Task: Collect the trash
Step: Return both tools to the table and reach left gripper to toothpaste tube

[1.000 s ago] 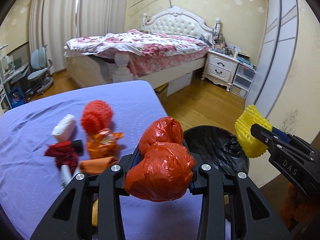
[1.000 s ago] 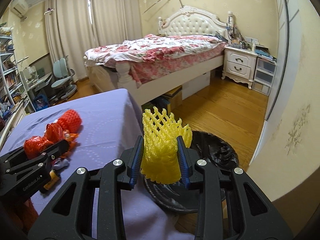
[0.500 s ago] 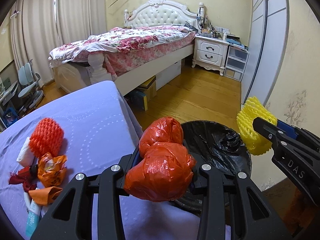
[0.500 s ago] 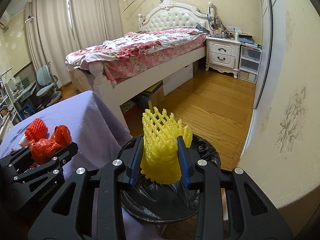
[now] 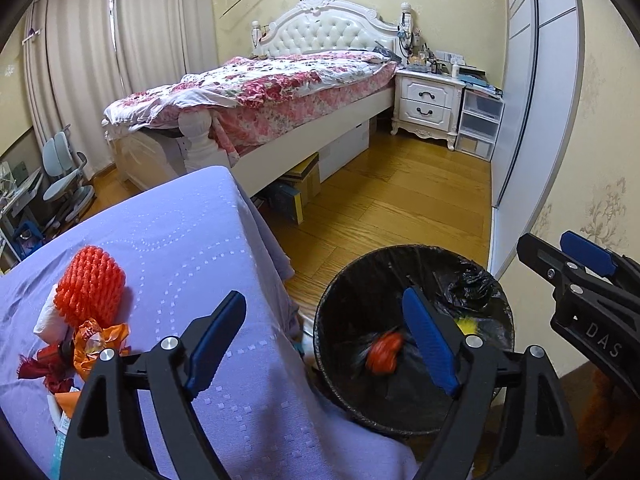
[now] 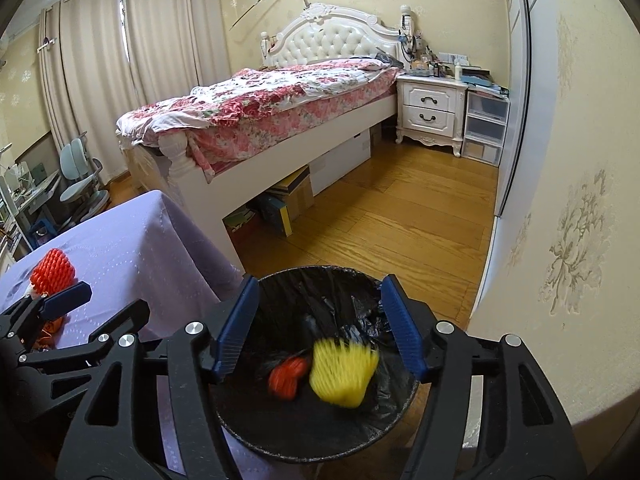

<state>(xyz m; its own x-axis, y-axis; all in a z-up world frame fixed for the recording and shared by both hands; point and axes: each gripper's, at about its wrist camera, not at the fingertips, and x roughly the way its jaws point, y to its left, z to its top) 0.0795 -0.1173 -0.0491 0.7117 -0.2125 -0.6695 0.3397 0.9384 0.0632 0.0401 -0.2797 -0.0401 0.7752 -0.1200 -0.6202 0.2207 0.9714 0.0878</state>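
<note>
A round bin lined with a black bag [image 5: 340, 312] [image 6: 360, 280] stands on the floor beside the purple-clothed table [image 5: 180, 248] [image 6: 132, 248]. My left gripper [image 5: 324, 332] hangs over it, jaws opening and nothing between them. The orange plastic bag [image 5: 382, 354] [image 6: 286, 378] is blurred, falling inside the bin. My right gripper [image 6: 320, 324] is over the bin too, jaws opening and empty, and the yellow foam net [image 6: 344, 372] [image 5: 464, 324] drops below it. On the table lie a red foam net [image 5: 90, 286] [image 6: 52, 272] and several wrappers [image 5: 96, 344].
Wooden floor lies beyond the bin. A bed with a floral cover [image 5: 260, 88] stands behind, boxes under it [image 5: 296, 192]. A white nightstand [image 5: 428, 104] and plastic drawers [image 5: 478, 124] sit at the right wall. A desk chair [image 5: 68, 176] is far left.
Both grippers swung from the table to above the bin and then opened. The orange bag left the left jaws and the yellow net left the right jaws; both now fall into the bin.
</note>
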